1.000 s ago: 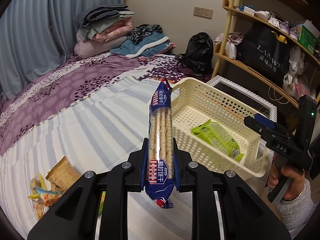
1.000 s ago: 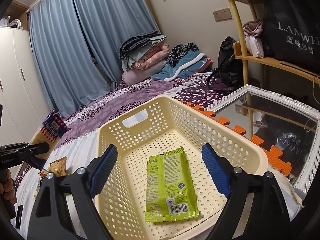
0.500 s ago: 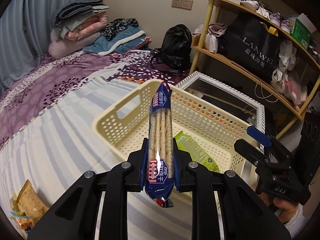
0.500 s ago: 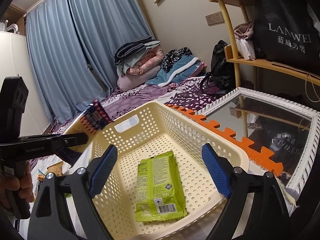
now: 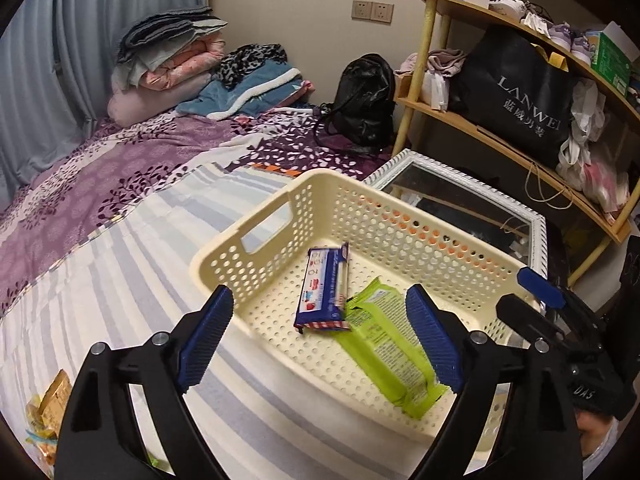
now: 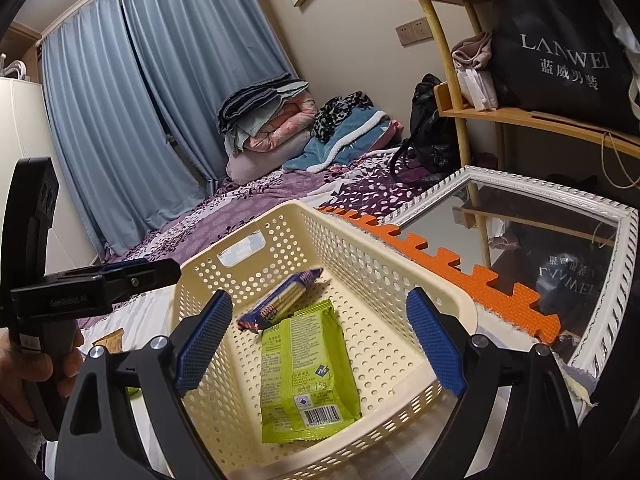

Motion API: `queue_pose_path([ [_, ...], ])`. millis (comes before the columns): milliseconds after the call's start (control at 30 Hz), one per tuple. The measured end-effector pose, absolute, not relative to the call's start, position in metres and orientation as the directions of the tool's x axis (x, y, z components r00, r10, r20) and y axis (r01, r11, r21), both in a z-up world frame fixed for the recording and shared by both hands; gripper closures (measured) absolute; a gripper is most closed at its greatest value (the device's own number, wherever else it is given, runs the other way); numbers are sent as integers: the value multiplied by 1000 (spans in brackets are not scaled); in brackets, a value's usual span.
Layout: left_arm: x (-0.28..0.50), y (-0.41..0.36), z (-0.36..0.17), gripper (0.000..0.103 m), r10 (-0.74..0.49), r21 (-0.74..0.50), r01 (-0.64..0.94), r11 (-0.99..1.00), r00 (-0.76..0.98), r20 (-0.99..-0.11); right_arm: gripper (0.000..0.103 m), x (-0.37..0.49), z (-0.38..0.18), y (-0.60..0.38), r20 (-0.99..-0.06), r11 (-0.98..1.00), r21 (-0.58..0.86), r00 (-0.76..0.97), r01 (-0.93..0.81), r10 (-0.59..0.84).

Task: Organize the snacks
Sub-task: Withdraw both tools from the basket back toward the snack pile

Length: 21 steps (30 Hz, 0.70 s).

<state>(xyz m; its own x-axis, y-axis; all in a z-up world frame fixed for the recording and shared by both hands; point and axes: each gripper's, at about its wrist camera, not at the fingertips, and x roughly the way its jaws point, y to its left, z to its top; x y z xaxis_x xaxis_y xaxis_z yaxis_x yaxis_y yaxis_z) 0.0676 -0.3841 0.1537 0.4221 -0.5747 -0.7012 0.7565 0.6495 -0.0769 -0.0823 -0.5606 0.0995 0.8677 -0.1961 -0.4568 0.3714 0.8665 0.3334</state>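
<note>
The left gripper (image 5: 316,340) stands wide, nothing between its blue pads (image 5: 204,336) — its jaws have just been opening, and the blue biscuit packet (image 5: 325,289) it let go lies ahead of them on the floor of the cream perforated basket (image 5: 256,236). It hangs above the basket's near-left rim, probably so that the packet would fall inside the walls and not onto the striped bedsheet (image 5: 120,280).

The basket holds two things: the biscuit packet toward the far side, and a green snack pouch (image 6: 306,376) nearer the right gripper (image 6: 320,344), the packet's end resting on the pouch's far edge. More loose snacks (image 5: 50,408) lie on the sheet, behind and to the left of the left gripper, not yet sorted.

The right gripper is spread open too and empty — it hovers at the basket's near rim, seemingly waiting by the basket rather than carrying anything.
</note>
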Motion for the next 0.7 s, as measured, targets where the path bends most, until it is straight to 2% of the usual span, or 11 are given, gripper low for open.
queue_pose_path([
  [167, 65, -374, 157, 12, -562, -64, 745, 664, 441, -700, 15, -82, 105, -552, -448, 878, 324, 875, 352, -185],
  [200, 64, -373, 158, 9, -560, -56, 745, 665, 447, -698, 15, -82, 107, -550, -446, 880, 323, 876, 349, -184],
  [233, 62, -371, 160, 6, -558, -46, 745, 666, 457, -693, 13, -83, 108, -548, -443, 881, 322, 878, 347, -183],
  [433, 56, -355, 170, 3, -552, -29, 729, 684, 491, -674, 5, -83, 115, -540, -436, 887, 322, 883, 332, -173],
  [700, 59, -317, 172, 3, -520, -37, 675, 737, 532, -668, 5, -81, 125, -521, -431, 907, 308, 892, 289, -138],
])
